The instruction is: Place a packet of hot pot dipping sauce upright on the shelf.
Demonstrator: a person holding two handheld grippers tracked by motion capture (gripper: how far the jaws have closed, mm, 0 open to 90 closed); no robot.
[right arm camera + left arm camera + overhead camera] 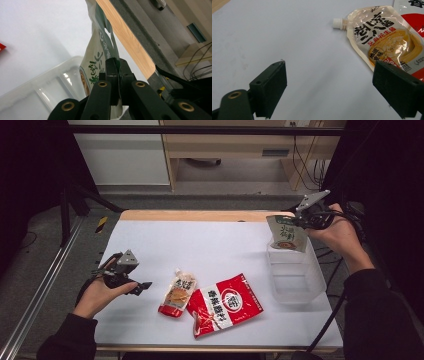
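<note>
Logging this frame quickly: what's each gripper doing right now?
Left gripper: open, empty.
Right gripper: closed on the green-printed pouch, above the clear bin.

- My right gripper [299, 221] is at two o'clock, its jaws pinched on the top edge of a green-and-white pouch [286, 234].
- That pouch hangs over the far end of the clear bin [296, 274], its lower edge about level with the rim.
- The bin stands at three o'clock, near the right edge of the white table [210, 242].
- My left gripper [141, 287] rests at eight o'clock, jaws pointing towards the spout pouch [178, 294]; I can't tell how far they are spread.
- The spout pouch lies flat near six o'clock, cap away from me.
- The red bag [226, 304] lies touching it on its right, tilted.
</note>
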